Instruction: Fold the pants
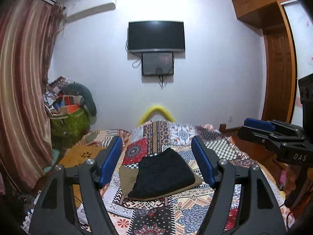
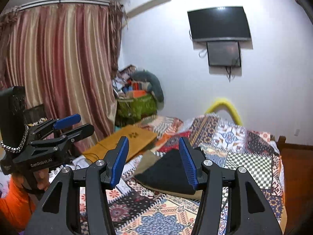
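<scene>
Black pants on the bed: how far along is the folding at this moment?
Done, by the look of it: the black pants lie folded into a compact stack on a folded olive-tan garment, on the patchwork bedspread. In hand: nothing; the left gripper and right gripper have open, empty jaws above the bed. Left: no unfolded pants are in view.

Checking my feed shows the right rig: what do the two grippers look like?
Both are black with blue ribbed fingers and silver pivot bolts. The left gripper reads "GenRobot.AI", with a chain on its handle and an orange sleeve below. The right gripper reads "DAS".
</scene>
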`<control>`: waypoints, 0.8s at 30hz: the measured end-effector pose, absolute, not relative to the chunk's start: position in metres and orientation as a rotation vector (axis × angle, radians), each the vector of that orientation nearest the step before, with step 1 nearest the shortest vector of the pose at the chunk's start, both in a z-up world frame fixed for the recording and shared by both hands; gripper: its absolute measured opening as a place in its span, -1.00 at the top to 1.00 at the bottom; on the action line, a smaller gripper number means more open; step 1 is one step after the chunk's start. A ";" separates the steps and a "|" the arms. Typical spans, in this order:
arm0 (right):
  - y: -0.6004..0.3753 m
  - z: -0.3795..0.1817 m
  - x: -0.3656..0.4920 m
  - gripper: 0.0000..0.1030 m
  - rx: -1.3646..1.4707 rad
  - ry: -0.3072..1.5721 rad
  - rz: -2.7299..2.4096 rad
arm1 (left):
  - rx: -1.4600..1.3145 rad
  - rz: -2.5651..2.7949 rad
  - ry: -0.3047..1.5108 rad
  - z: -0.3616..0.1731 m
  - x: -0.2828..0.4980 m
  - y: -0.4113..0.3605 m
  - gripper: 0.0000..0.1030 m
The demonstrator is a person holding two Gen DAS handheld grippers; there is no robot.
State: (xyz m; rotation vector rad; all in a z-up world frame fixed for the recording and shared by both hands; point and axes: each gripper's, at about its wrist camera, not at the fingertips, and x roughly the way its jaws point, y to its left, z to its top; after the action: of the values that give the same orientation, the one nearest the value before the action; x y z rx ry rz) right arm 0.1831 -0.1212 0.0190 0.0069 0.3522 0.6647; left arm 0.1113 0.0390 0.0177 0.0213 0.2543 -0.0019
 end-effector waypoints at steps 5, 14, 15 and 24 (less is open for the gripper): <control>-0.125 0.024 0.157 -0.08 0.033 0.302 0.660 | 0.011 -0.006 0.209 0.024 0.079 0.030 -0.65; -0.127 0.028 0.128 -0.62 0.047 0.232 0.588 | 0.015 -0.013 0.158 0.024 0.054 0.021 -0.90; -0.128 0.028 0.127 -0.66 0.052 0.232 0.580 | 0.012 -0.014 0.155 0.023 0.053 0.021 -0.93; -0.128 0.029 0.116 -0.99 0.041 0.211 0.534 | -0.013 -0.016 0.148 0.021 0.046 0.024 -0.98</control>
State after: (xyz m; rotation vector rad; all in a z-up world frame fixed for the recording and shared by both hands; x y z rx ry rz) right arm 0.1157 -0.1279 0.0287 0.0411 0.2111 0.5344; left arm 0.0457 0.0238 0.0207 -0.0131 0.1482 -0.0163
